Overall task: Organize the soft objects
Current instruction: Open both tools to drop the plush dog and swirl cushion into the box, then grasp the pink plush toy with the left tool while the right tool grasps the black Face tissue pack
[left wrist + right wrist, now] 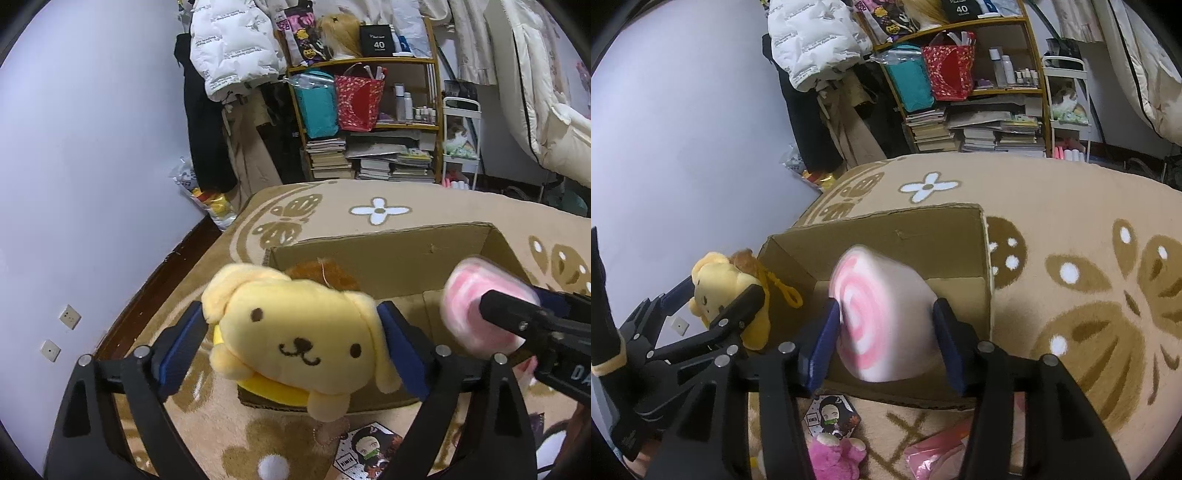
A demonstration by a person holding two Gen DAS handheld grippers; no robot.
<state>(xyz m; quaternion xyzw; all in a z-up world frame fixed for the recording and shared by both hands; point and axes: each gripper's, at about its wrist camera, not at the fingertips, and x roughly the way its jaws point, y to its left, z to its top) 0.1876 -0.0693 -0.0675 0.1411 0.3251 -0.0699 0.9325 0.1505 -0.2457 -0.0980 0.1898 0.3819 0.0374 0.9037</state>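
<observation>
Two plush toys held over an open cardboard box (388,266) on the patterned beige rug (1071,206).

The left gripper (295,343) pinches a yellow floppy-eared dog plush (299,332), face toward the camera, long axis crosswise; the right gripper (884,339) pinches a pink-and-white swirl roll cushion (882,317), spiral end facing left, above the box interior.

Readable: "40" in white on a black box (377,41) atop the shelf (364,61) — letters "DA" on the right gripper (532,325) body.
</observation>
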